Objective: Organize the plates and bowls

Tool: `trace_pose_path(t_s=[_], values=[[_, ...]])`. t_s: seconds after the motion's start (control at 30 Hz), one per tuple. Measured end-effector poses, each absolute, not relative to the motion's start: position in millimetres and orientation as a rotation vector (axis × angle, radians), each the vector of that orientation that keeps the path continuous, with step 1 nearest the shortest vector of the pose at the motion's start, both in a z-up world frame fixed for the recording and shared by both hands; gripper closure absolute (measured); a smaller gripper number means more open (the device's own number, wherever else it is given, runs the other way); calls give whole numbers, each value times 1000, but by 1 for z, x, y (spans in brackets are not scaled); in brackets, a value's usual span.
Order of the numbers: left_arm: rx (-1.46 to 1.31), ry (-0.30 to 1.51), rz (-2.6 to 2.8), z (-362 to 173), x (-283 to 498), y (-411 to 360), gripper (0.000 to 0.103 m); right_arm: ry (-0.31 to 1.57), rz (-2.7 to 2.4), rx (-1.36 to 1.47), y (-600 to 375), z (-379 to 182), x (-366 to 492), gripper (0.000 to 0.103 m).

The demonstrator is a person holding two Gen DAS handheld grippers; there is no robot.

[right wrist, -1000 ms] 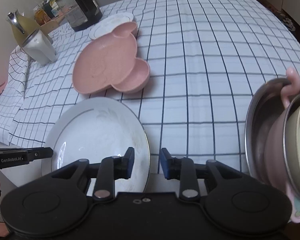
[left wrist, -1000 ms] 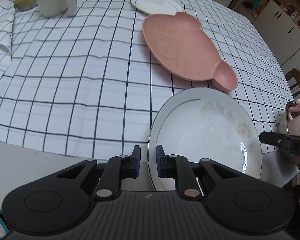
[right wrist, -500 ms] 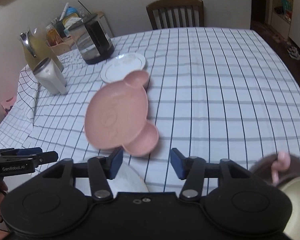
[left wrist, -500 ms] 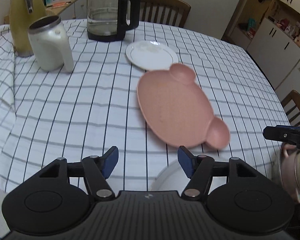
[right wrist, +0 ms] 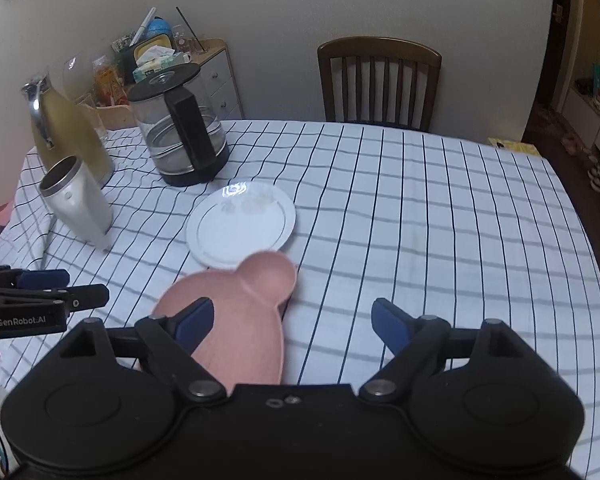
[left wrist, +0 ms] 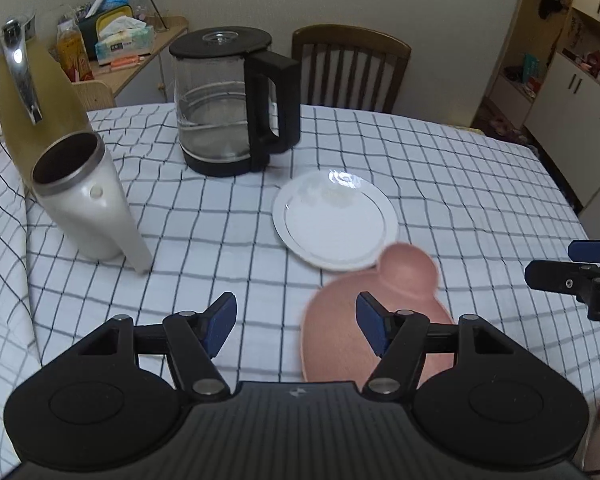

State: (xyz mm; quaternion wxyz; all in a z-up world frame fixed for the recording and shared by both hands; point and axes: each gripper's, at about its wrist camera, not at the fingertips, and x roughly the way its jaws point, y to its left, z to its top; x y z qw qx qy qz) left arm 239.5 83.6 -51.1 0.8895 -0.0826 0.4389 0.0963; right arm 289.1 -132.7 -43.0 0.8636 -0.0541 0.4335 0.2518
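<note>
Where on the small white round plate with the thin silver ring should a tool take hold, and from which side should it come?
I would grip the rim of the small white round plate on its right side, coming in low from the open checked tablecloth. The plate lies flat, so only its thin edge can be pinched; the pink bear-shaped plate overlaps the near edge and the glass kettle stands behind.

Left gripper: jaws spread wide, nothing between; bare checked tablecloth directly ahead. Ahead-left, white steel-rimmed jug and yellow carafe behind it block passage. Far ahead, glass kettle with black handle. Ahead-right, pink bear-shaped plastic plate lies under right finger, ear overlapping white round gold-rimmed plate.

Right gripper: jaws wide, empty; pink plate under left finger, open cloth ahead and right to wooden chair at far edge.
</note>
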Motion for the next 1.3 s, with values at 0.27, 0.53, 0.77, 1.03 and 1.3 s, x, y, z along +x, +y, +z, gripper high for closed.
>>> trace_pose_path(t_s=[0.27, 0.53, 0.77, 1.03, 1.3], values=[[-143, 935, 283, -69, 304, 104, 38, 911, 526, -177, -101, -57, 358, 15], [-167, 982, 304, -99, 354, 119, 38, 1004, 533, -162, -69, -92, 418, 20], [-205, 1039, 313, -127, 381, 131, 38, 1084, 525, -154, -54, -127, 449, 29], [-264, 1082, 321, -151, 396, 142, 38, 1137, 542, -148, -47, -148, 464, 42], [-329, 1111, 312, -162, 399, 151, 46, 1175, 562, -97, -45, -156, 468, 58]])
